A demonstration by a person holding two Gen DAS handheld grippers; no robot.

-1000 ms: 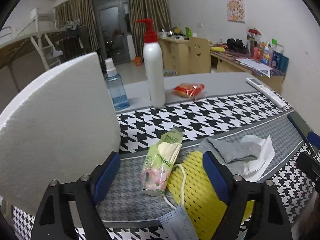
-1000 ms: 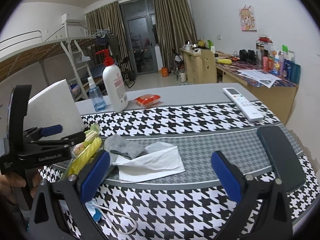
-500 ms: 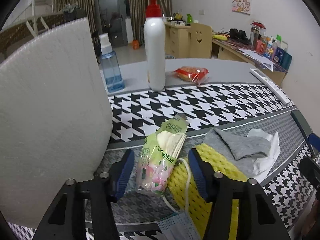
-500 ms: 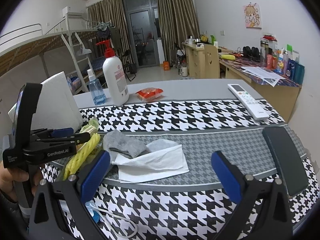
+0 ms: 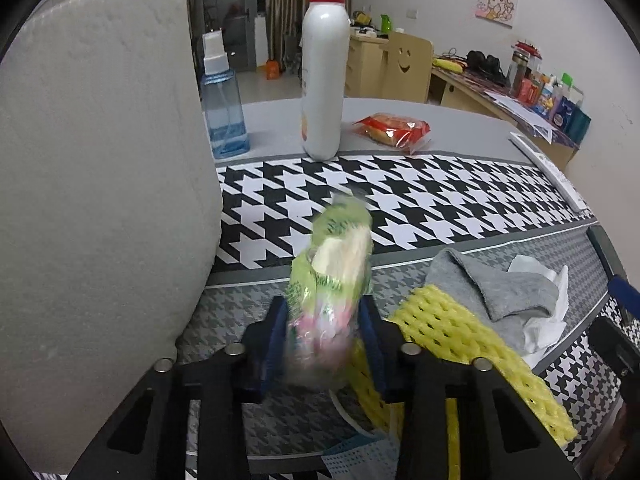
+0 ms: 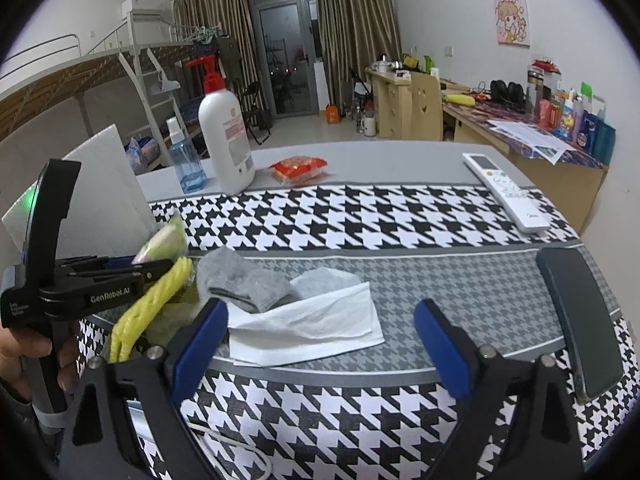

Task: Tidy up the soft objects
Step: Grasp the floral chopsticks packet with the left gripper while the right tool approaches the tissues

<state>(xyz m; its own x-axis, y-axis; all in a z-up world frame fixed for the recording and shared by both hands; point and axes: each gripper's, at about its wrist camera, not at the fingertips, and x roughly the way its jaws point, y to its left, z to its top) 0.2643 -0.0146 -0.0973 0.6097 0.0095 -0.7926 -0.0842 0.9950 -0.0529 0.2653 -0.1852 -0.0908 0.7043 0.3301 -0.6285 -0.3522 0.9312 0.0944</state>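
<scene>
The blue-padded fingers (image 5: 276, 344) of the left gripper (image 5: 322, 340) are now clenched on the soft green-and-pink plastic packet of folded cloths (image 5: 328, 292). One second ago they stood wide apart either side of it; half a second ago they were half closed. The packet shows motion blur and its far end is tipped up off the cloth, so in my judgement the lift has just begun and the first soft item is secured. In the right wrist view the packet (image 6: 164, 240) shows ahead of the left gripper (image 6: 120, 268), just in front of the white foam board.

The right gripper (image 6: 316, 336) hangs above the near edge of the bench with its fingers spread and nothing between them; its position is little altered over the second.

Beside the held packet lie the remaining soft items: a yellow foam mesh sleeve (image 5: 460, 344), touching the gripper's right finger; a grey sock (image 5: 496, 284) overlapping the sleeve's far end; a white tissue (image 6: 312, 320) under and beside the sock; and a blue face mask (image 5: 360, 456) at the near edge, partly hidden. These appear not yet sorted.

The bench (image 6: 380, 156) is grey, covered by a black-and-white houndstooth cloth (image 5: 420, 196) with a finer grey band. A tall white foam board (image 5: 100, 160) stands at the left. Further back stand a blue spray bottle (image 5: 224, 112), a white pump bottle with red cap (image 5: 324, 64) and a red snack packet (image 5: 392, 128); a white remote control (image 6: 504, 192) and a dark phone (image 6: 576, 316) lie to the right.

The room holds a loft bed, brown curtains, and a cluttered wooden desk.
</scene>
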